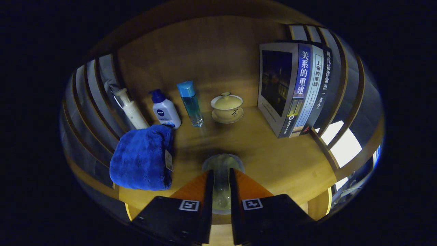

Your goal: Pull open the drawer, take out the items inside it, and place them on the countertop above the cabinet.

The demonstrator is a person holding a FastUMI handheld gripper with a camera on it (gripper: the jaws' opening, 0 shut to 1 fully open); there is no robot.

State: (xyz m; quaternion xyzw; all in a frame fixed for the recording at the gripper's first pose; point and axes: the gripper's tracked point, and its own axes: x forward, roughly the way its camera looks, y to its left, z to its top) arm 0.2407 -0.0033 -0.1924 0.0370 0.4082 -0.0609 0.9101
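The wooden countertop (pixel 273 157) spreads beneath everything and serves as the reference here, backed by a wooden panel (pixel 208 58) and flanked on both sides by curved wooden slats (pixel 92 99). At the countertop's back right corner a row of books (pixel 293 92) stands upright, spines facing forward, leaning slightly against the slats. On the countertop's left front part lies a folded blue towel (pixel 141 159), plush, with a small tag hanging at its right edge. Behind the towel, toward the countertop's back left, stands a white pump bottle (pixel 131 109), tilted against the slats; just beside it to the right stands a white lotion bottle (pixel 165 111) with a dark blue cap, its base hidden by the towel. Right of that, apart from it, a clear blue bottle (pixel 190 104) with a light blue cap stands upright. Near the middle of the countertop's back part sits a yellowish lidded tea cup (pixel 227 107) on its saucer. At the countertop's front middle, a small clear glass (pixel 222 177) stands between the fingers of the gripper (pixel 221 186). The fingers sit close on either side of the glass, both pressing against its wall, pinching it.
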